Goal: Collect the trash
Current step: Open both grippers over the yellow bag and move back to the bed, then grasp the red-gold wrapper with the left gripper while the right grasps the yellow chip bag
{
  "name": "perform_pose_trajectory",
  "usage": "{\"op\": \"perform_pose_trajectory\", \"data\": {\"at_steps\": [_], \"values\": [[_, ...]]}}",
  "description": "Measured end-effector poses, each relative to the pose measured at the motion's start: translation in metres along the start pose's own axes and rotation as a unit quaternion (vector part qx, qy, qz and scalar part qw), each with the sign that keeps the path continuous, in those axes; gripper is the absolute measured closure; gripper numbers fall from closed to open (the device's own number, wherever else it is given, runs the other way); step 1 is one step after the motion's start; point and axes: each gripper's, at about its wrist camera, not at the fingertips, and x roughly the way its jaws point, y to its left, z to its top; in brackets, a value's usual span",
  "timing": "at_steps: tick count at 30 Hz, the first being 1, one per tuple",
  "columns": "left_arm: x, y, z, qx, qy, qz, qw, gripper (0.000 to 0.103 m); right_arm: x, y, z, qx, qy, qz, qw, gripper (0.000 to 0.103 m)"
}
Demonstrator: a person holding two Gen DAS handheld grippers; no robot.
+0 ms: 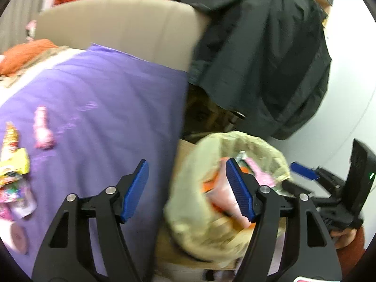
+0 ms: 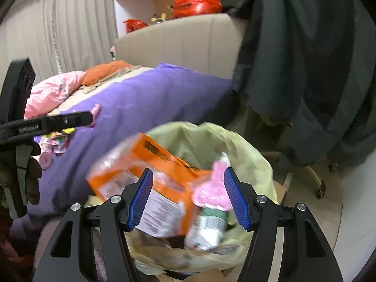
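Right wrist: purple bedspread (image 2: 145,98), grey curtain (image 2: 70,30), perhaps headboard (image 2: 178,44)

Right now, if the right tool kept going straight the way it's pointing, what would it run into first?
Most likely the orange box in the mouth of the pale green trash bag, with the pink-topped bottle beside it. The right tool is open and aimed into the bag; motion blur leaves it unclear which is nearer.

A purple bedspread (image 2: 141,98) is the main colour. Beside its edge, a pale yellow-green bin bag (image 2: 188,138) holds an orange carton (image 2: 150,162) with a white printed panel and a pink wrapper (image 2: 212,188). On the bedspread lie pink and yellow wrappers (image 1: 14,164). A dark green coat (image 1: 270,58) hangs beyond it
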Motion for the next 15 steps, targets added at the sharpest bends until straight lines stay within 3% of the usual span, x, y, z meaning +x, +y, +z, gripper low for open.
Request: {"op": "perform_pose_trajectory", "data": {"at_steps": [8, 15], "values": [[-0.075, 0.089, -0.024, -0.023, -0.017, 0.096, 0.995, 0.038, -0.016, 0.05, 0.028, -0.04, -0.039, 0.053, 0.997, 0.042], [-0.151, 0.178, -0.043, -0.085, -0.043, 0.191, 0.977, 0.035, 0.004, 0.122, 0.035, -0.124, -0.006, 0.073, 0.99, 0.042]]}}
